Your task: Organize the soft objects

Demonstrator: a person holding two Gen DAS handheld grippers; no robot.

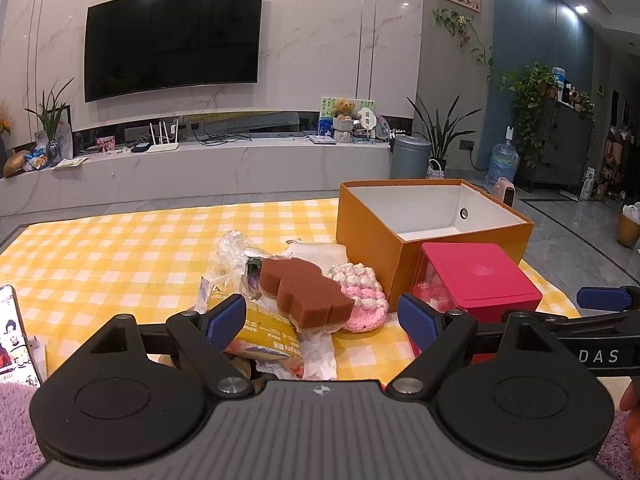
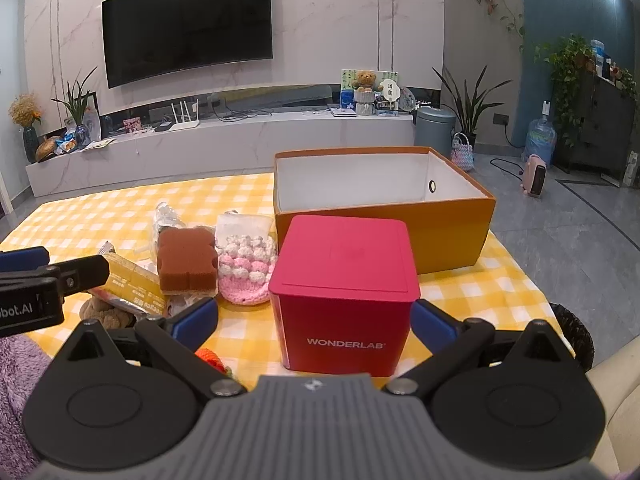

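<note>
The left tool (image 1: 322, 316) hovers level, spread wide and empty, before the brown sponge (image 1: 304, 293). The right tool (image 2: 314, 318) gapes around the red box (image 2: 344, 292), not touching.

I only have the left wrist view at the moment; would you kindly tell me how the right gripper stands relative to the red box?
Observer: The right gripper is open, with one finger on either side of the red box, and it is not closed on it.
Operator: Thank you. Is there any marking on the side facing it?
Observer: Yes, that side reads WONDERLAB in white letters.
Operator: Is anything lying in front of that gripper that I cannot see?
Observer: A small orange item lies just below its left finger, mostly hidden by the gripper body.
</note>
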